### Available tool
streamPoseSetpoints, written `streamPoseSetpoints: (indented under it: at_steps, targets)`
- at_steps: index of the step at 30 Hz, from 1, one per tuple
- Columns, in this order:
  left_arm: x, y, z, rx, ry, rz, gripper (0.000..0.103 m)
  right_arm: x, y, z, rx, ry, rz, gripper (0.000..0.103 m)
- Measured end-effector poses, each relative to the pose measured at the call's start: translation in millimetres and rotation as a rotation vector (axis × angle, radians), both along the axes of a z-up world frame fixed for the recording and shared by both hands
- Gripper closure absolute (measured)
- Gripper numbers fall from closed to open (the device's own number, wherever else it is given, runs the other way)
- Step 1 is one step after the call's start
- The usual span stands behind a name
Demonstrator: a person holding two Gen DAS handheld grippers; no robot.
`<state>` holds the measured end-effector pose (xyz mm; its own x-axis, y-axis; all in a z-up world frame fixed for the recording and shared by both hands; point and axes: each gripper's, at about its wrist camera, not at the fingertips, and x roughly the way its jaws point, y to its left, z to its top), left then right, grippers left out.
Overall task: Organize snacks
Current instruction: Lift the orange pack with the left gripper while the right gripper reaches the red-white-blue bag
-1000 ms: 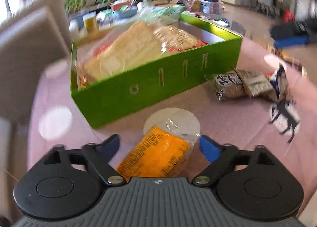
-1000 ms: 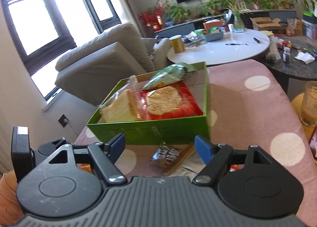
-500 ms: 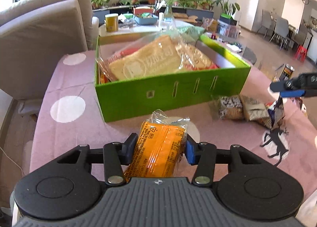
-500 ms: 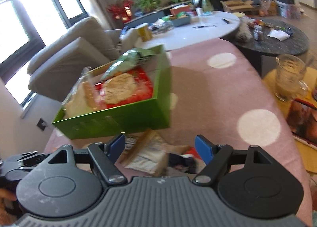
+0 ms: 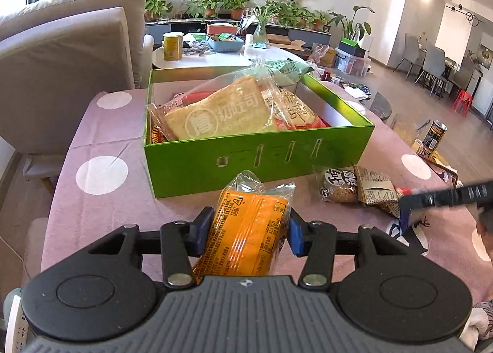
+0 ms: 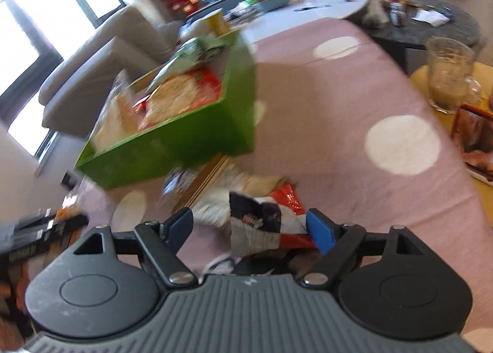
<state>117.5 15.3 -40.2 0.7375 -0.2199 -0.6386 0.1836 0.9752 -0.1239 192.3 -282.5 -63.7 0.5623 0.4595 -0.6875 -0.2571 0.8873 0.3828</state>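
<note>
Since a second ago the left tongs (image 5: pixel 246 231) went from spread to pinching the orange snack pack (image 5: pixel 246 239), just in front of the green box (image 5: pixel 258 159). Right tongs (image 6: pixel 249 228) are spread around a dark-and-red wrapper (image 6: pixel 262 229) near the box's corner.

The green box (image 5: pixel 258 156) sits open on the pink polka-dot tablecloth (image 5: pixel 101 199), toward its far edge, already stuffed with a big bag of toast (image 5: pixel 215 114), a red pack and a pale green bag poking over the back wall. An orange snack pack (image 5: pixel 249 236) is pinched upright-ish just in front of the box. A few loose packets (image 5: pixel 354 188) lie by the box's near right corner, including a crumpled red-white-dark wrapper (image 6: pixel 265 226).
</note>
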Motion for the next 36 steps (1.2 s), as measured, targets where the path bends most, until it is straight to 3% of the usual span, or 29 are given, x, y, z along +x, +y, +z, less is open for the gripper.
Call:
streamPoseSetpoints:
  at_steps: [8, 12, 17, 29, 32, 36]
  targets:
    - [-7, 5, 4, -0.020, -0.013, 0.020, 0.057, -29, 32, 4, 0.036, -0.033, 0.235, 0.033]
    - [-10, 7, 9, -0.029, -0.033, 0.025, 0.057, -31, 31, 8, -0.022, -0.087, 0.231, 0.033]
    - [-11, 6, 11, -0.033, -0.044, 0.027, 0.057, -34, 36, -4, -0.071, -0.066, 0.298, 0.029]
    - [-12, 5, 12, -0.036, -0.054, 0.029, 0.057, -37, 44, -11, -0.166, -0.115, 0.258, 0.029]
    - [-12, 5, 13, -0.037, -0.057, 0.030, 0.057, -38, 43, -8, -0.168, -0.118, 0.246, 0.042]
    - [-14, 5, 16, -0.039, -0.068, 0.031, 0.057, -42, 44, -1, -0.174, -0.153, 0.254, 0.049]
